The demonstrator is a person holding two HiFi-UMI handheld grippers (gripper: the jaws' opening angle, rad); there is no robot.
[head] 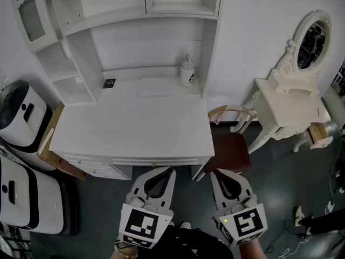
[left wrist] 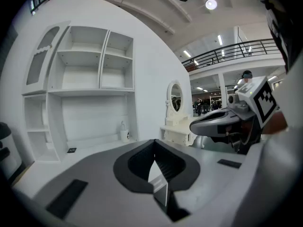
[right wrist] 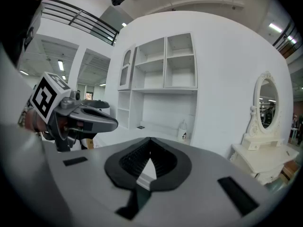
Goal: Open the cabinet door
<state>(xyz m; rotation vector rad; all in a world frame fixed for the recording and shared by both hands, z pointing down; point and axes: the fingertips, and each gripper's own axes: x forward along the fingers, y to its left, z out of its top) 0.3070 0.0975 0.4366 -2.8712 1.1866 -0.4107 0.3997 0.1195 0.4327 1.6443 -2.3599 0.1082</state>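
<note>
I have the left gripper (head: 169,171) and right gripper (head: 214,173) with fingers (left wrist: 135,167) closed, empty. The cabinet door (head: 29,15) stands well ahead, up-left, beyond the tabletop (head: 135,128).

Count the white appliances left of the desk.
2. One appliance stands by the left end of the desk; the other sits nearer the person, cut by the picture's edge. More may lie out of view.

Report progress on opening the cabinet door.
Done: nothing; the glass-paned cabinet door, upper left above the desk, looks shut. In hand: the left gripper and right gripper hover shut and empty, short of the desk. Left: reach the door, grip it, swing it open.
</note>
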